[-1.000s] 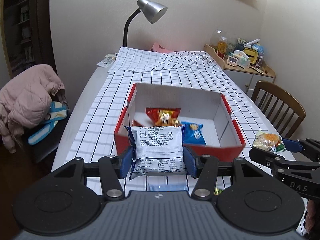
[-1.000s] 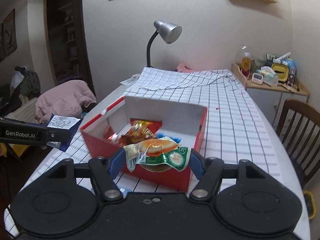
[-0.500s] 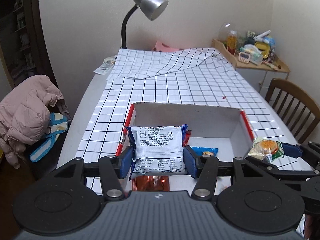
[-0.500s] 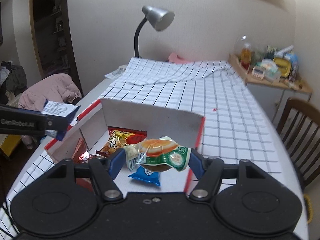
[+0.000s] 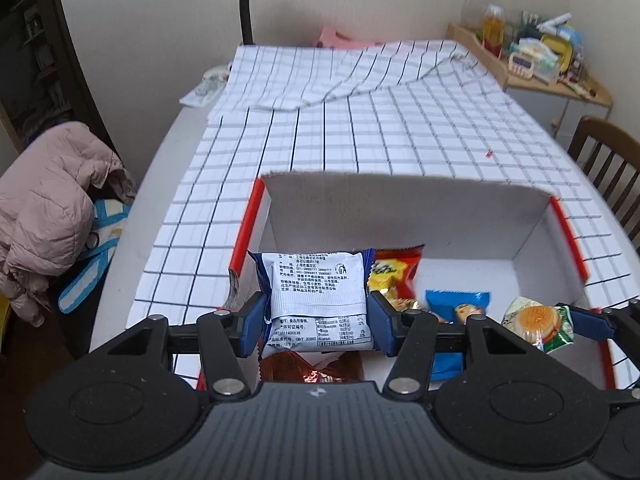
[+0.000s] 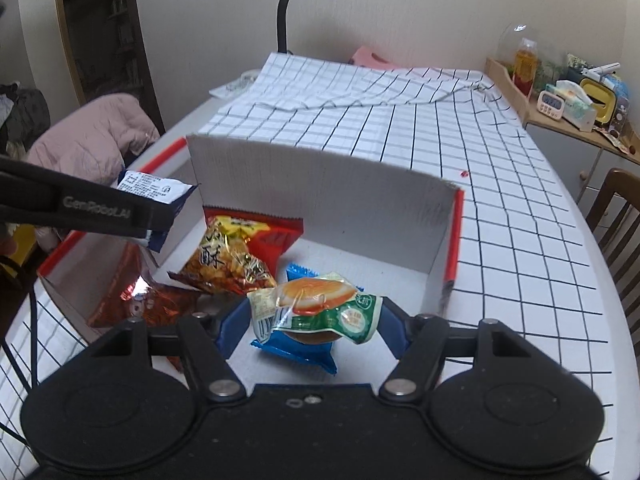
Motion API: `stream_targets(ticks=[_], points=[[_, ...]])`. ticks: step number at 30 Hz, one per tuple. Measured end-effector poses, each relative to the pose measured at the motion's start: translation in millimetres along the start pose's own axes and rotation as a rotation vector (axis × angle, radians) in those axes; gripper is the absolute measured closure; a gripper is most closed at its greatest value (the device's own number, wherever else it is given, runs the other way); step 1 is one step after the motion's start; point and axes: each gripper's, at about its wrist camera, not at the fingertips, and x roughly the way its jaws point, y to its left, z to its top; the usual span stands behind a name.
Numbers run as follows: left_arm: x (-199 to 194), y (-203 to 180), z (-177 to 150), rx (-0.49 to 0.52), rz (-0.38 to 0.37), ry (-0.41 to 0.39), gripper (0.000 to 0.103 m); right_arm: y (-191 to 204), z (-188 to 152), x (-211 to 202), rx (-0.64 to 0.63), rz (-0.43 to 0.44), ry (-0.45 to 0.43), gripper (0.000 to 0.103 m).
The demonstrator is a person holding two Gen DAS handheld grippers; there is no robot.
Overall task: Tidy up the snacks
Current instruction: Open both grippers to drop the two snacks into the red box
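Red-rimmed box (image 5: 468,220) holds a red-yellow packet (image 6: 236,256) and blue packet (image 5: 460,306).

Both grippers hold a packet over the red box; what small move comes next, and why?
Probably lower a little and open both: the left gripper pinches the white-and-blue packet and the right gripper the green-and-orange bun packet above the red-edged cardboard box.

White-blue snack packet (image 5: 318,300) and burger-print packet (image 6: 316,308) held above red box (image 6: 456,236) of snacks
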Motion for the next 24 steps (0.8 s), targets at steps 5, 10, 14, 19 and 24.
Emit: stream_targets(ticks=[5,10,14,19,24], points=[[20,0,-2,0.0,0.007,0.042,0.048,4,-2,11,-0.017,-0.01,0.027,0.035],[32,-3,-5,0.016,0.017,0.071,0.048,11,-2,15,-0.05,-0.026,0.035,0.034],[34,-2,-7,0.022,0.027,0.077,0.048,15,-3,17,-0.071,-0.042,0.04,0.032],[31,1,-8,-0.001,0.021,0.076,0.038,18,-4,16,-0.078,-0.055,0.043,0.032],[23,3,-9,-0.013,0.028,0.06,0.036,18,-5,11,-0.072,-0.063,0.026,0.024]])
